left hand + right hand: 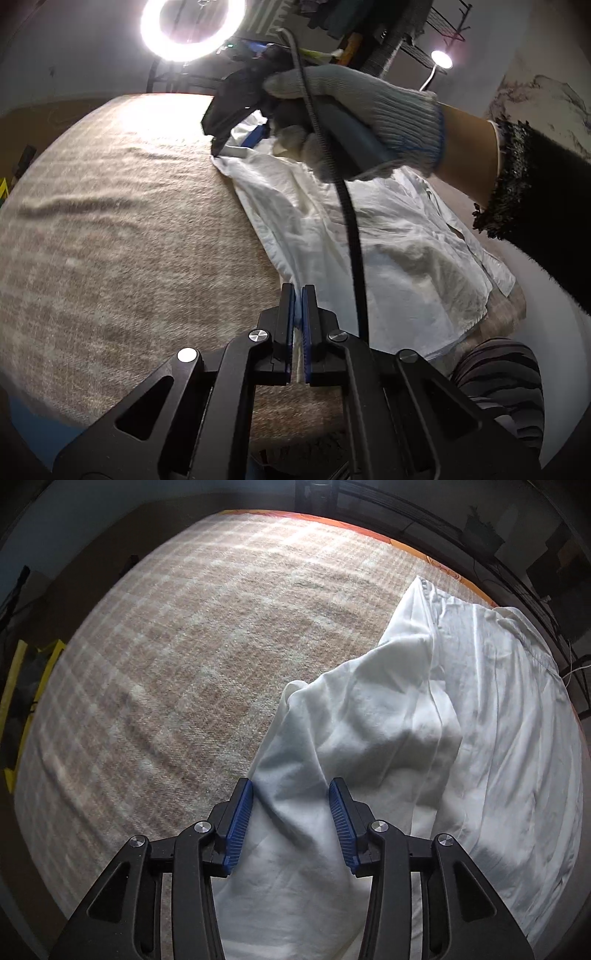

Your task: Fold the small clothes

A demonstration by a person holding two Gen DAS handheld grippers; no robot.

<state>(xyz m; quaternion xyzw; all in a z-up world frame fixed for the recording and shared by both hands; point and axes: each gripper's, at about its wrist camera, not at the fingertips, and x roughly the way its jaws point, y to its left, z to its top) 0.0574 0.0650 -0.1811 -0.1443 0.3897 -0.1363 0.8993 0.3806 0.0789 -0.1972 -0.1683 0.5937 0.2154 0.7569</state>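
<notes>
No text, label, brand, number or sign can be read in either view. In the left wrist view, pale stripe-like markings are seen on a dark panel far beyond the jaws, beside the ring light, but no letters can be made out on it. In the right wrist view, an orange printed pattern is seen along the bed edge far ahead and right of the jaws, and no characters can be told there.
</notes>
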